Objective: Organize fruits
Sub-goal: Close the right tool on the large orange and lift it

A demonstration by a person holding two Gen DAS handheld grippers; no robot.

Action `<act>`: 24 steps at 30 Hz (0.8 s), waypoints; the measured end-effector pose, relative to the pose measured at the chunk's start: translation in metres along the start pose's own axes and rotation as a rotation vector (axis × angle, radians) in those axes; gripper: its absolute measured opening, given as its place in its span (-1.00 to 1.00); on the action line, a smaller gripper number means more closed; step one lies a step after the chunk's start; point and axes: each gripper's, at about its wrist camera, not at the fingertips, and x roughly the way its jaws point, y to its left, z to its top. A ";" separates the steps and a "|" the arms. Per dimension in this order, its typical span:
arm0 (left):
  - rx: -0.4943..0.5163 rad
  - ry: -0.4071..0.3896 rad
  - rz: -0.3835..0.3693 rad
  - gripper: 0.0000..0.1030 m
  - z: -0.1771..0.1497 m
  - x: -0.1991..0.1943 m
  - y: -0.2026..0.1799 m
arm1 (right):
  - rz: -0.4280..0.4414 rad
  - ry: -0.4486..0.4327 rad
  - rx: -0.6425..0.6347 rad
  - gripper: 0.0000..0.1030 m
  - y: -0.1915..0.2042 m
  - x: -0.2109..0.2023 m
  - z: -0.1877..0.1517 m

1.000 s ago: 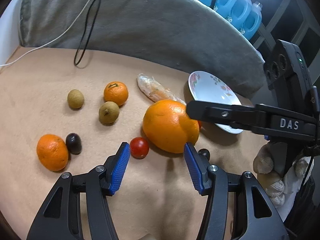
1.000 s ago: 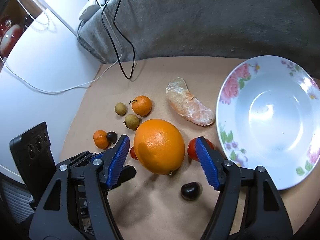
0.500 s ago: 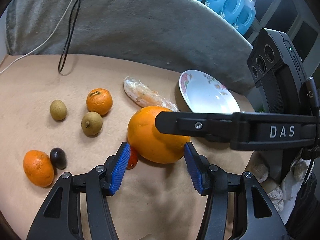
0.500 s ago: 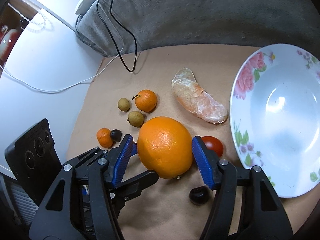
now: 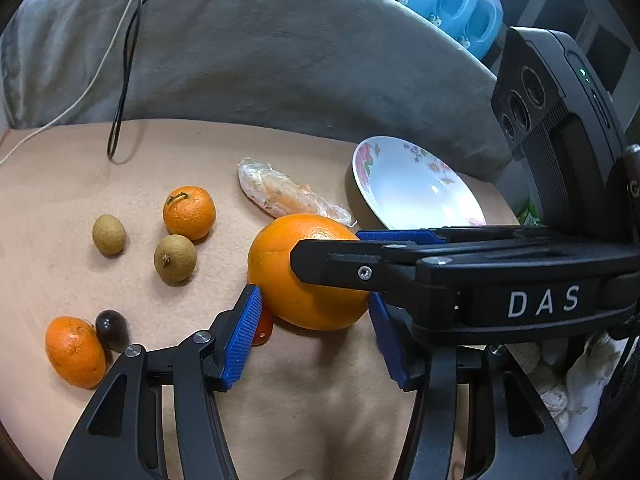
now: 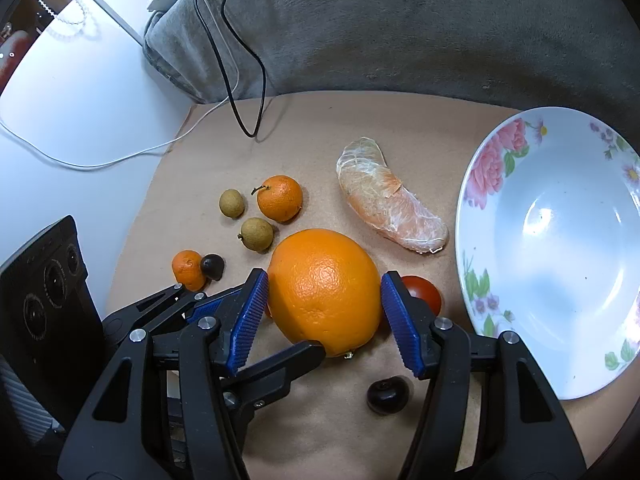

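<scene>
On the tan surface before a grey cushion, the large round orange [image 6: 324, 296] sits between the right tool's [image 6: 324, 316] just-closing blue pads; whether they touch yet is unclear. Grip it squarely, then lift clear of the small red tomato [image 6: 424, 290] toward the flowered white plate [image 6: 476, 216] at the right edge. The left tool [image 5: 316, 336] stands half-open, empty.

Bright, even overhead light; soft shadows under fruit; glare in the plate [image 6: 560, 248]; sharp centre; fisheye-bent, dark-vignetted edges.

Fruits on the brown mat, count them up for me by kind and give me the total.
Large orange: 1
Small mandarins: 2
Longans: 2
Red tomatoes: 2
Dark cherries: 2
Peeled citrus segment: 1
Total: 10
</scene>
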 end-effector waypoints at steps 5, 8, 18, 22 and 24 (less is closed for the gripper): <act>0.001 -0.022 0.007 0.06 -0.003 -0.004 -0.003 | -0.003 -0.005 0.005 0.19 0.000 -0.002 -0.002; 0.005 -0.032 0.013 0.06 -0.003 -0.009 -0.003 | -0.006 -0.012 0.007 0.19 0.003 -0.002 -0.002; 0.049 -0.073 0.012 0.06 0.003 -0.023 -0.019 | -0.010 -0.049 -0.011 0.18 0.007 -0.021 -0.004; 0.070 -0.088 -0.005 0.06 0.009 -0.024 -0.032 | -0.024 -0.074 -0.010 0.18 0.003 -0.037 -0.006; 0.084 -0.091 -0.013 0.06 0.011 -0.023 -0.040 | -0.033 -0.089 -0.004 0.18 0.000 -0.046 -0.006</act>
